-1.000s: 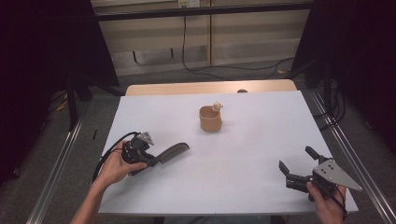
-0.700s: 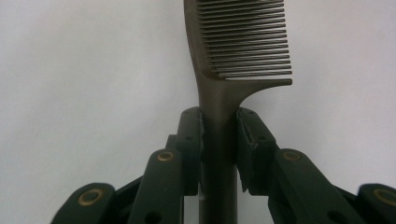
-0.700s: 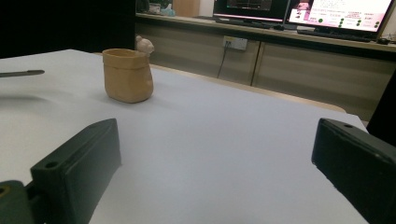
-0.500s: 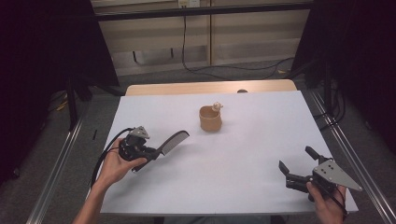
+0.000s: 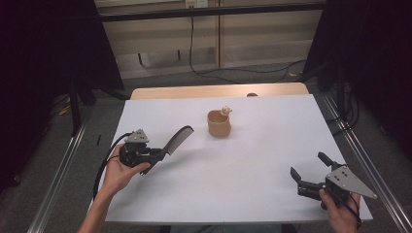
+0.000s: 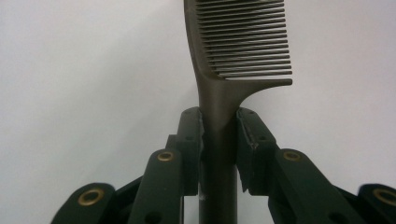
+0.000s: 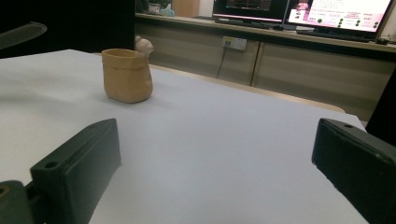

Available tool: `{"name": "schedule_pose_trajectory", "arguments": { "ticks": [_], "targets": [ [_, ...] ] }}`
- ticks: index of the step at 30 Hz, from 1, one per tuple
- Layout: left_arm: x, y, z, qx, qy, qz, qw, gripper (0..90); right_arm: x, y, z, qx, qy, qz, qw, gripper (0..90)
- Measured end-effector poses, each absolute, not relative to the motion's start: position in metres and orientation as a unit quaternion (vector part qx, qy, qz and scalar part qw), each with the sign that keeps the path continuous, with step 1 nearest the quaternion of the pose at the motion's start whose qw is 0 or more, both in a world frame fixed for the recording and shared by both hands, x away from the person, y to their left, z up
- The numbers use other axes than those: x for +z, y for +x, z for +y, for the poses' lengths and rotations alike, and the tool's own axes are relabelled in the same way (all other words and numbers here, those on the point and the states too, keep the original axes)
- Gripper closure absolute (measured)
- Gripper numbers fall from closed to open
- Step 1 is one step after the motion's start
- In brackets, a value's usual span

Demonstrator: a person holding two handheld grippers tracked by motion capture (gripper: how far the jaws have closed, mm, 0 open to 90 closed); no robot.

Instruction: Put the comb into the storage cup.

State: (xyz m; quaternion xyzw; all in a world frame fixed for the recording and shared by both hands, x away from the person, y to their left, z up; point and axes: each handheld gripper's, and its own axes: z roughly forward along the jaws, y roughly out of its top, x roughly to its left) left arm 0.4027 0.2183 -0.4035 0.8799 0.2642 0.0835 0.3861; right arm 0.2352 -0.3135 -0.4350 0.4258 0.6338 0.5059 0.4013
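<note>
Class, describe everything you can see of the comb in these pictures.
The comb is dark, plastic-looking, with one row of fine straight teeth and a plain narrow handle. The left gripper is shut on the handle just below the teeth. It is lifted off the white table and slants up toward the tan cup, well short of it.

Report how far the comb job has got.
Done: the left tool has the dark comb clamped by its handle and lifted off the white table, teeth end angled toward the tan cup. In hand: carrying it. Left: probably setting it in the cup, which stands apart. The right tool rests open near the table's front edge.
</note>
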Motion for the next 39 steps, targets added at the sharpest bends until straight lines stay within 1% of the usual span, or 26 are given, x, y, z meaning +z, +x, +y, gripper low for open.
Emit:
{"name": "schedule_pose_trajectory", "arguments": {
  "ticks": [2,3,7,8,14,16,20,28,30,31,32,39],
  "targets": [
    [-0.403,0.402,0.218,0.087,0.876,0.272,0.389,72.8,-0.435,0.235,-0.314,0.506,0.426,0.634,0.401,0.3],
    [-0.401,0.401,0.217,0.085,0.869,0.274,0.402,72.8,-0.435,0.235,-0.313,0.506,0.426,0.634,0.401,0.3],
    [-0.398,0.399,0.216,0.093,0.864,0.273,0.413,72.8,-0.435,0.235,-0.313,0.506,0.426,0.634,0.400,0.3],
    [-0.396,0.398,0.216,0.102,0.859,0.269,0.425,72.9,-0.435,0.235,-0.313,0.507,0.426,0.633,0.400,0.2],
    [-0.391,0.397,0.220,0.109,0.838,0.271,0.461,72.8,-0.435,0.235,-0.313,0.507,0.428,0.633,0.399,0.2],
    [-0.390,0.396,0.219,0.118,0.834,0.267,0.468,72.8,-0.435,0.235,-0.313,0.507,0.427,0.633,0.399,0.2],
    [-0.389,0.394,0.215,0.120,0.824,0.266,0.486,72.8,-0.435,0.235,-0.313,0.506,0.427,0.633,0.400,0.2],
    [-0.383,0.389,0.212,0.139,0.797,0.283,0.514,72.9,-0.435,0.235,-0.314,0.507,0.427,0.633,0.401,0.2],
    [-0.380,0.387,0.210,0.157,0.792,0.270,0.525,72.8,-0.435,0.235,-0.313,0.507,0.426,0.634,0.400,0.2],
    [-0.380,0.387,0.210,0.157,0.792,0.270,0.525,72.8,-0.435,0.235,-0.313,0.507,0.426,0.634,0.400,0.2],
    [-0.379,0.386,0.208,0.171,0.785,0.262,0.534,72.8,-0.435,0.235,-0.313,0.508,0.426,0.633,0.400,0.2],
    [-0.379,0.386,0.204,0.173,0.774,0.267,0.547,72.8,-0.435,0.235,-0.313,0.508,0.426,0.633,0.400,0.2]
  ]
}}
